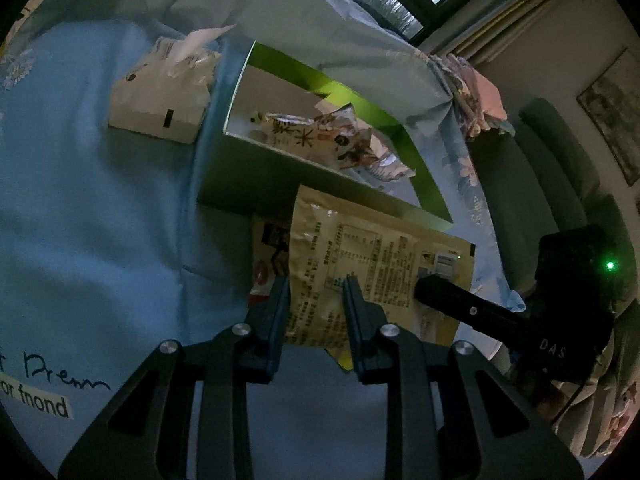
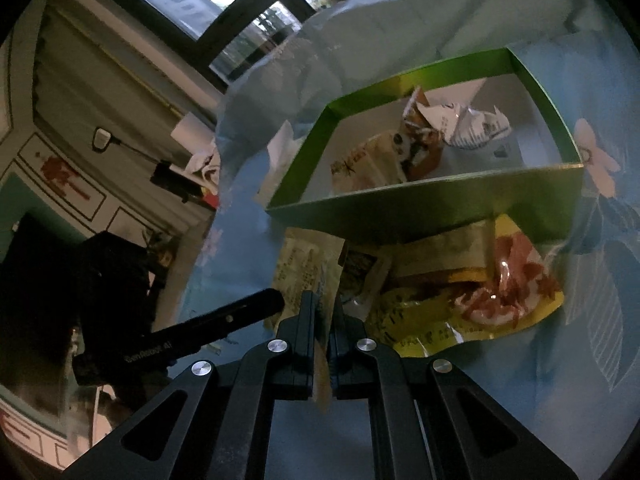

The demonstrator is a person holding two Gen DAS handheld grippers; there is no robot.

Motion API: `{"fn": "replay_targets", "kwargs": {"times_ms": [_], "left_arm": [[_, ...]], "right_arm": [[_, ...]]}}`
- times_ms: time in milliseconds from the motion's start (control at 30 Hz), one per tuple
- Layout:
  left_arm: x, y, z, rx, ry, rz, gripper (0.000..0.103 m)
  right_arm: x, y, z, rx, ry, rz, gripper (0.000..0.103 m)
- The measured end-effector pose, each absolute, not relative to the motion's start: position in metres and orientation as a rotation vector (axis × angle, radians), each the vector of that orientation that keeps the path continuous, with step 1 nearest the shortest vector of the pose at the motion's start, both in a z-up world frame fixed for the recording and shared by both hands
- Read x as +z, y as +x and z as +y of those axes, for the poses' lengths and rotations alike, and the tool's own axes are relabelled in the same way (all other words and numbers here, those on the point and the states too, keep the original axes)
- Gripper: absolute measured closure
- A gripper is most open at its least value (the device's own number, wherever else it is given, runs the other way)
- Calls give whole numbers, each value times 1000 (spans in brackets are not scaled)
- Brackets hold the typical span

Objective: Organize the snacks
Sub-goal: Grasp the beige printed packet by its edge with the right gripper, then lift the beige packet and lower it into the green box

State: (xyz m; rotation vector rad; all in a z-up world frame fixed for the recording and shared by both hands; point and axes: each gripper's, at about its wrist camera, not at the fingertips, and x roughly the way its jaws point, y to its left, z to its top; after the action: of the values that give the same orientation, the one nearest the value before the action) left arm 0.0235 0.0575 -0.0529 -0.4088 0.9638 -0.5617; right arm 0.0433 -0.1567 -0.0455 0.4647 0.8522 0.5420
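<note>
While the white soft-pack tissue packet (image 1: 160, 100) sits in the upper left of the left wrist view on the light blue printed bedsheet (image 1: 100, 220), the green open-topped cardboard box (image 1: 256, 184) stands just right of it, near the frame's centre, with crumpled white-and-brown snack wrappers (image 1: 320, 136) lying inside. Below the box, in the lower centre, the left gripper (image 1: 316, 288) has its fingers moderately apart, straddling the near edge of a cream foil snack pouch with printed black text (image 1: 372, 256) that lies against the box's near wall. At the right edge, the right gripper (image 1: 432, 284) reaches onto the same pouch.

In the right wrist view, the left gripper's black finger (image 2: 248, 312) enters from the lower left. At lower centre, the right gripper (image 2: 324, 308) is pinched narrow on the cream pouch's edge (image 2: 304, 268). Rightward, a yellow plastic snack bag with red picture (image 2: 480, 300) rests touching the box's wall (image 2: 420, 208).
</note>
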Motion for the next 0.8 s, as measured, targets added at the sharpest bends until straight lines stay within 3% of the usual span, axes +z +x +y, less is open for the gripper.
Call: {"fn": "replay_targets", "kwargs": {"times_ms": [800], "left_arm": [[0,78,36,-579,-426,819,78]], "right_arm": [[7,82,-167,568,429,709,96]]}}
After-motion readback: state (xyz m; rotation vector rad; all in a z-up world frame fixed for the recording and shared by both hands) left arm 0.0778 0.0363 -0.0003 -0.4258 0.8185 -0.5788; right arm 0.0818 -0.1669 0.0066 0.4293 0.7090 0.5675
